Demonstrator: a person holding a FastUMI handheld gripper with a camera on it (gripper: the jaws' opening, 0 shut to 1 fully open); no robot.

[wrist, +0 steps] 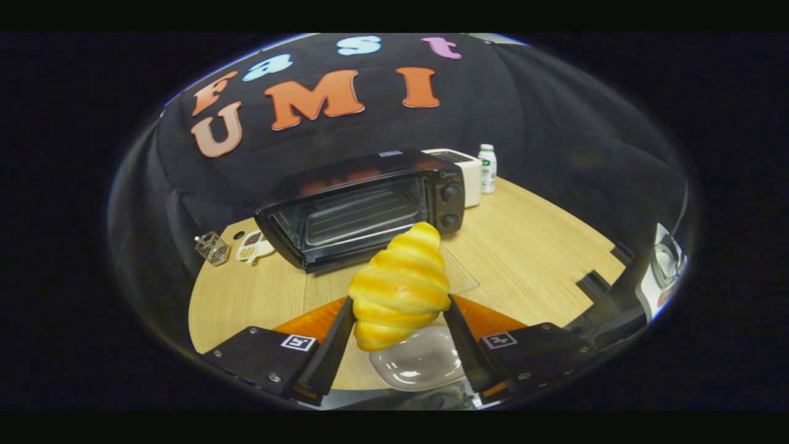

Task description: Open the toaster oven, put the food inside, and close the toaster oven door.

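Observation:
A golden croissant (400,283) is held up above the wooden table (530,246), and my gripper (399,302) is shut on it, one finger pressing each side. Right under it, between the fingers, a white plate (422,361) rests on the table. Beyond the fingers stands the black toaster oven (363,206), open, with its wire rack visible inside. Its glass door (459,271) lies folded down flat toward me. Two knobs (450,206) sit on the oven's right panel.
Behind the oven's right side are a white appliance (465,169) and a small white bottle (487,168). Left of the oven sit a little wire basket (212,246) and a white dish of seeds (254,245). Dark clamps (595,283) line the table's right edge.

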